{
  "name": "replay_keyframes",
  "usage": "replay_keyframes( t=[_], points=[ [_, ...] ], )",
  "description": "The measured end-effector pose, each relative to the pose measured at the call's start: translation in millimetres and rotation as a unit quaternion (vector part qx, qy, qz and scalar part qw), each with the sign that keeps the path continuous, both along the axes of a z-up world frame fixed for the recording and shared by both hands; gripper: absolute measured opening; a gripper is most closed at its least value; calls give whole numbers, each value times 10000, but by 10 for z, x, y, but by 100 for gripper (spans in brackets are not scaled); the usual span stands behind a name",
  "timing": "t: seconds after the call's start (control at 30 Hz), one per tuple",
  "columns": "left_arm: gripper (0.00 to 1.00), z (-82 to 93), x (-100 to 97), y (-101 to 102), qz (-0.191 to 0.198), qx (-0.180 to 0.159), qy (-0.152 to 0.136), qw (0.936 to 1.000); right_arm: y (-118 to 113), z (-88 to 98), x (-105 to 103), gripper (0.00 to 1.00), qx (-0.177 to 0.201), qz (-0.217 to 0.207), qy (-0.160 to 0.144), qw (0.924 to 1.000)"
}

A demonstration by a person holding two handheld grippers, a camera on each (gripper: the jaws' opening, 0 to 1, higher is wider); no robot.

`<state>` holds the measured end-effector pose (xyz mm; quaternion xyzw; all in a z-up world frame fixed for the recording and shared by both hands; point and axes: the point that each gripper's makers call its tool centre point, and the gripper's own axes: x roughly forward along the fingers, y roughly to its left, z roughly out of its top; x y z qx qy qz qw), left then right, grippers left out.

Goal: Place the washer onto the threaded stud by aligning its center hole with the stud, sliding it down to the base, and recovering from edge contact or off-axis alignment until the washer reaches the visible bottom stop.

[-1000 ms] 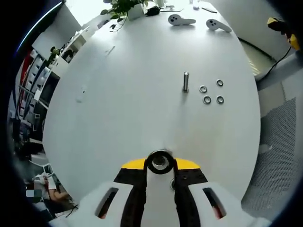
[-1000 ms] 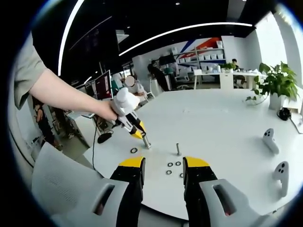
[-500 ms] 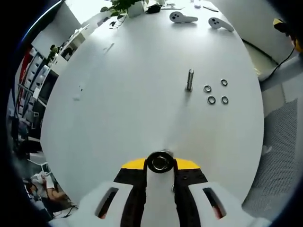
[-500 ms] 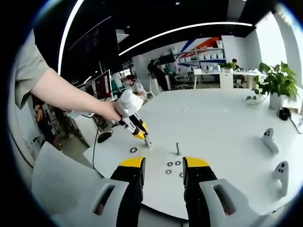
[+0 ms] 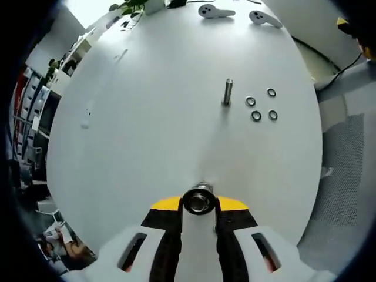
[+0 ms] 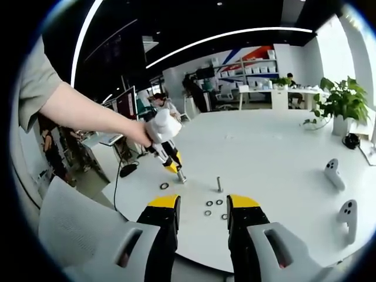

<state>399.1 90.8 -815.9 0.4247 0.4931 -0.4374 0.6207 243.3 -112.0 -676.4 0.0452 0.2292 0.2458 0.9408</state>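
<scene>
Since a second ago my left gripper has barely shifted: in the left gripper view the threaded stud sits a little higher and the controllers have slid toward the top edge, so my hand has moved or tilted slightly. In the right gripper view my left hand has risen slightly, and the ring on the table has stayed in place.

My left gripper is clenched on a washer, which sits pinched between the yellow-tipped jaws, its hole facing the camera. It hangs above the white table, well short of the stud. The stud stands upright, bare, with four loose washers just to its right in the left gripper view, apart from it and from each other.

In the right gripper view, my right gripper is released, jaws parted and holding nothing, with the stud seen beyond the gap. My left gripper shows there too, its tip low beside the stud's left, with another ring lying flat on the table just left of it. I cannot tell whether the tip touches the table.

Far beyond the stud lie two white controllers and a potted plant.
</scene>
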Motion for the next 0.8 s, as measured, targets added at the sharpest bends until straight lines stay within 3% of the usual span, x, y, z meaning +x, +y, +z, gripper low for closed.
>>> replay_keyframes(
  t=[0.23,0.8],
  points=[
    [19,-118,4,9,42,121,195,9997,-18,-5,-3,34,-22,-44,9,10000],
    [19,-361,-35,37,329,-118,51,9994,-38,-18,-4,34,-113,-78,16,9999]
  ],
)
